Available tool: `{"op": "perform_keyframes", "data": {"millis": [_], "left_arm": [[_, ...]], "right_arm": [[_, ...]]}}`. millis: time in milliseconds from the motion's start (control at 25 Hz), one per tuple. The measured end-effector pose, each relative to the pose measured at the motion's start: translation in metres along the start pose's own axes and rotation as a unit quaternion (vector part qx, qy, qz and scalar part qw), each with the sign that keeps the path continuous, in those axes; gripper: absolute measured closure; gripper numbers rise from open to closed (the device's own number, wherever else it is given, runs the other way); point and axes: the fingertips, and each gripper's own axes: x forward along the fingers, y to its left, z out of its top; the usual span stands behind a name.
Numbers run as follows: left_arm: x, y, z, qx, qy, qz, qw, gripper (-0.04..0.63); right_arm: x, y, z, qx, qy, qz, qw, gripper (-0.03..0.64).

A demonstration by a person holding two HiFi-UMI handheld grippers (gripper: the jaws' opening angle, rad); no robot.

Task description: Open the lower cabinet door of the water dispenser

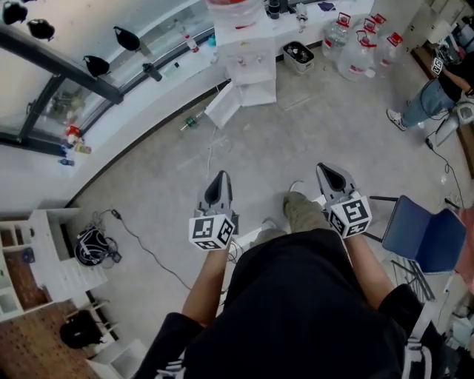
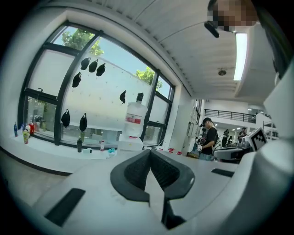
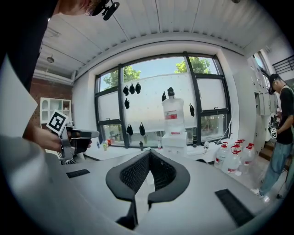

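The left gripper [image 2: 150,154] had its jaws shut tight, with nothing between them. The right gripper [image 3: 149,154] had its jaws shut too and held nothing. In the head view both grippers sat in the middle of the frame, up over the floor [image 1: 148,200] and well apart from the dispenser [image 1: 249,59]. The dispenser stood at the top middle. The frame edge cut off the top of its bottle [image 1: 235,11]. Its lower door [image 1: 222,105] hung open, swung out to the left. The inside of the cabinet [image 1: 257,92] was too small to make out. In both gripper views the gripper's own body hid the bottom of the dispenser, so the door could not be seen there. Water jugs [image 1: 357,50] stood at the upper right. A person [image 1: 433,92] at the right edge was partly cut off. A blue chair [image 1: 418,238] stood at the lower right.
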Motion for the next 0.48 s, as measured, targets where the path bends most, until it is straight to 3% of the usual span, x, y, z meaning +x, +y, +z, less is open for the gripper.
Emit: {"op": "perform_keyframes", "data": {"millis": [160, 480], "left_arm": [[-0.016, -0.007, 0.011, -0.014, -0.021, -0.004, 0.9997, 0.591], [-0.023, -0.024, 0.016, 0.025, -0.030, -0.018, 0.9991, 0.591]], "right_arm": [[-0.012, 0.005, 0.017, -0.015, -0.016, -0.013, 1.000, 0.617], [-0.027, 0.008, 0.031, -0.029, -0.039, -0.037, 0.998, 0.617]]}}
